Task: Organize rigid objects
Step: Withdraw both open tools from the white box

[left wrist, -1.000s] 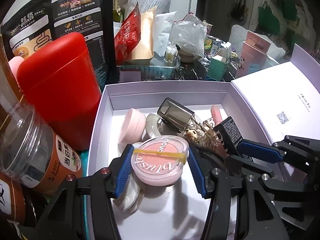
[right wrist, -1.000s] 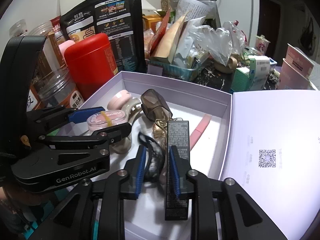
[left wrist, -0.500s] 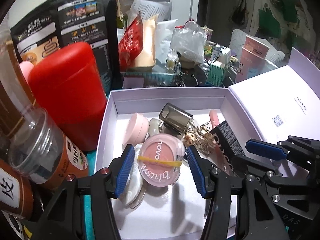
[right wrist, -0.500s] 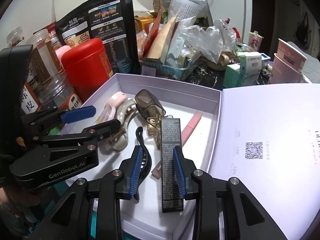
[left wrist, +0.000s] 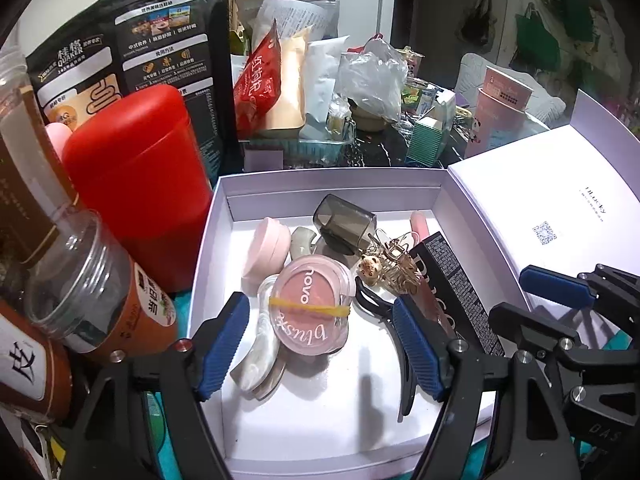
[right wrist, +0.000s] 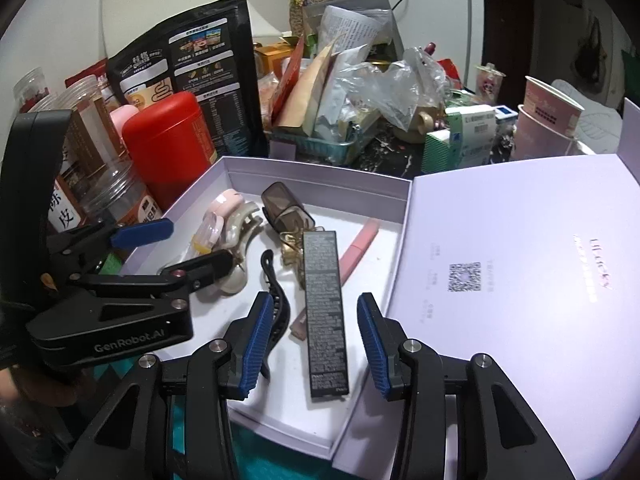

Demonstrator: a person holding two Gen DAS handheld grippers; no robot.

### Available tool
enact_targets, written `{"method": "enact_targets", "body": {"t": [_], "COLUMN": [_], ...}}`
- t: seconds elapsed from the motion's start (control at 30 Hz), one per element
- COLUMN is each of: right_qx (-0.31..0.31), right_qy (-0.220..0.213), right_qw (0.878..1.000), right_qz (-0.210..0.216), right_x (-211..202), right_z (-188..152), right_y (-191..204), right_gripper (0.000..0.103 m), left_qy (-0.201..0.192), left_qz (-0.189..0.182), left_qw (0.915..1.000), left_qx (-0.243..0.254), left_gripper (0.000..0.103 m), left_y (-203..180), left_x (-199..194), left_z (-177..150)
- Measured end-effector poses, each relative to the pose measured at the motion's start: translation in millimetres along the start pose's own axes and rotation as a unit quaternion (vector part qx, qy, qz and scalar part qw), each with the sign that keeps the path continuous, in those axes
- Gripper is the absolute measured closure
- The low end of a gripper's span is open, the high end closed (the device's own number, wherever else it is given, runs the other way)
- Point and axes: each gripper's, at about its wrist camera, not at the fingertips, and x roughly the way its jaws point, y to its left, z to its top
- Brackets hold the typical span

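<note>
A white box (left wrist: 208, 240) holds small cosmetics and clips. The pink blush compact (left wrist: 310, 310) with a yellow band rests on a pearl hair clip (left wrist: 260, 356). My left gripper (left wrist: 320, 346) straddles the compact, its jaws opening and the pads clear of it. A slim black carton (right wrist: 324, 312) lies flat in the box beside a black hair claw (right wrist: 276, 312). My right gripper (right wrist: 316, 344) hovers over the carton, jaws opening, neither pad touching it. A gold bear clip (left wrist: 384, 268), a smoky grey cap (left wrist: 344, 224), a pink round case (left wrist: 266, 250) and a pink tube (right wrist: 358, 250) also lie inside.
The hinged box lid (right wrist: 520, 280) lies open to the right. A red canister (left wrist: 136, 176), a clear jar (left wrist: 92, 288) and a black oat bag (left wrist: 132, 40) crowd the box's left side. A basket of packets (right wrist: 320, 120) and pink paper cups (right wrist: 548, 120) stand behind.
The left jaws spread and let go of the blush compact, which now lies in the box. The right jaws widened off the black carton and that gripper lifted slightly.
</note>
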Motion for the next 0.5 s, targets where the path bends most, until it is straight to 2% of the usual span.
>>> {"method": "enact_targets", "body": {"t": [0.23, 0.5], "right_qx": [-0.002, -0.009], "right_qy": [-0.011, -0.036], "right_qw": [1.0, 0.999], "right_qz": [-0.001, -0.006], "right_x": [-14, -36], "right_z": [2, 10], "right_y": [1, 8], "right_gripper": [0.053, 0.053], "left_qy": [-0.006, -0.033], "left_qz": [0.002, -0.001], "left_qw": [1.0, 0.9995], "left_qx": [0.0, -0.001], "left_gripper": [0.029, 0.029], "left_y": [0, 0], "left_x": [-13, -38], "left_z": [1, 9]}}
